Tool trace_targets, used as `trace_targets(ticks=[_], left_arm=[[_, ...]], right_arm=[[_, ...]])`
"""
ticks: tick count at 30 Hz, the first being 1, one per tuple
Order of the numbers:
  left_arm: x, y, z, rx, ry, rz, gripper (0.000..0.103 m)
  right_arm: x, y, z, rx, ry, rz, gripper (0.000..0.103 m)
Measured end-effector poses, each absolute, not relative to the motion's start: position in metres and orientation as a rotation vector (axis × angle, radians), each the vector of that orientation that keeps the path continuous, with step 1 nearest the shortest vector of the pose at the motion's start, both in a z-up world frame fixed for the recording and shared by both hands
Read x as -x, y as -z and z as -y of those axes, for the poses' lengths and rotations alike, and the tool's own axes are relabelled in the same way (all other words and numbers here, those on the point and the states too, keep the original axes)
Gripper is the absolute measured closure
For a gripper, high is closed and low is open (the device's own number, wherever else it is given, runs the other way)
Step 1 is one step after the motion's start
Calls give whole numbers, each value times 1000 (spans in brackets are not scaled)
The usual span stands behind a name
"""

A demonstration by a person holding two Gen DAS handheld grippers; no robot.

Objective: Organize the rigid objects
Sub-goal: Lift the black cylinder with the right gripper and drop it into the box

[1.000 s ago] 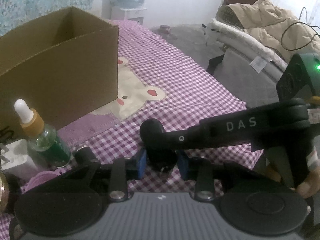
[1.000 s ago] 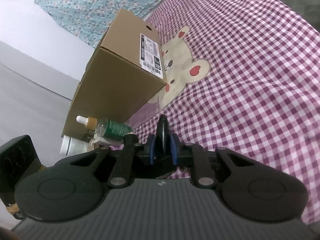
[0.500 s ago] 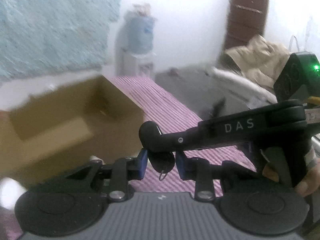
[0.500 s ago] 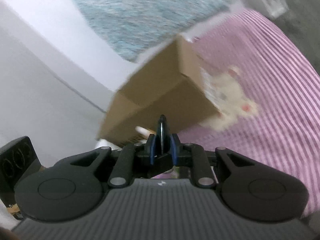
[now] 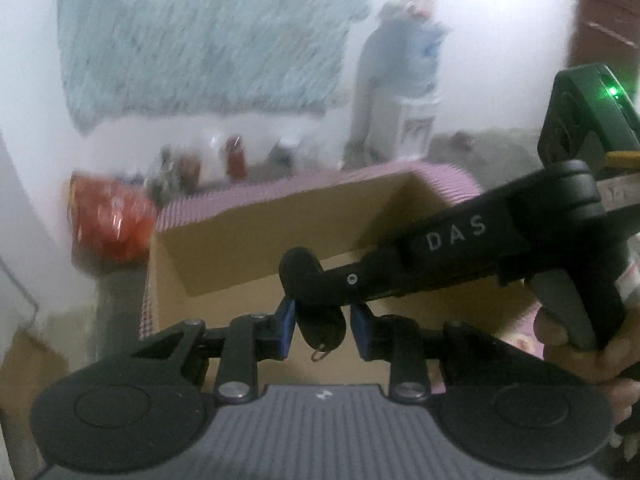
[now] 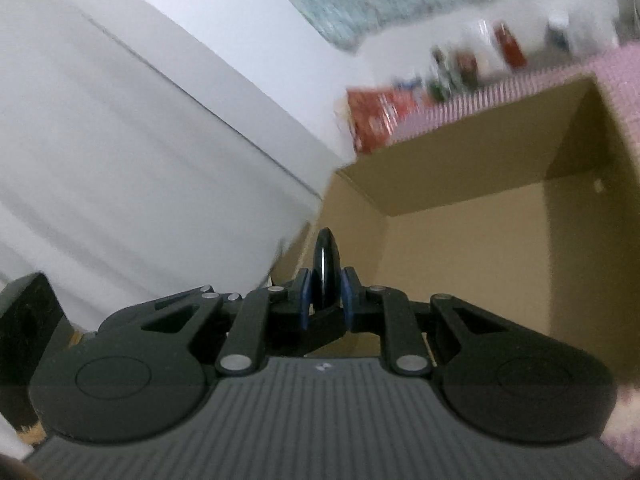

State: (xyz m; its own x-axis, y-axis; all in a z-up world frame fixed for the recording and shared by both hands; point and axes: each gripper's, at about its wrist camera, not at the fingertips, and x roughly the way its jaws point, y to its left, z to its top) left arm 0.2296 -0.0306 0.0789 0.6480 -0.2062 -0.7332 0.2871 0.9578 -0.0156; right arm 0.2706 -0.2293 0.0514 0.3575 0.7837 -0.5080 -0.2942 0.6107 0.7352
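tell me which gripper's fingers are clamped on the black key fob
The right gripper: its fingers pinch the black key fob. The left gripper only flanks it, with gaps showing.

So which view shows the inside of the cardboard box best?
The right wrist view: the cardboard box fills it, inner walls and a corner visible, floor hidden. In the left wrist view the box is blurred and partly blocked by the right gripper.

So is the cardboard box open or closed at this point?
Open. The cardboard box has no lid or flaps over its top, and both wrist views look down past its rim onto bare inner walls.
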Motion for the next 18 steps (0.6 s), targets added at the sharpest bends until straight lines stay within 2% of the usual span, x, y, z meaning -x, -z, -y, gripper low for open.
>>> trace_targets(ticks=[4, 10, 15, 18], left_arm=[[-270, -61, 10, -122, 219, -876, 72], [-304, -46, -2, -149, 143, -917, 72], [-299, -44, 0, -182, 121, -901, 61], [-303, -42, 2, -187, 117, -894, 57]], right_arm=[[-333, -20, 203, -684, -718, -1107, 88], [-381, 14, 165, -713, -665, -1220, 88], [-391, 35, 142, -700, -630, -1277, 86], [-395, 48, 139, -693, -593, -1302, 84]])
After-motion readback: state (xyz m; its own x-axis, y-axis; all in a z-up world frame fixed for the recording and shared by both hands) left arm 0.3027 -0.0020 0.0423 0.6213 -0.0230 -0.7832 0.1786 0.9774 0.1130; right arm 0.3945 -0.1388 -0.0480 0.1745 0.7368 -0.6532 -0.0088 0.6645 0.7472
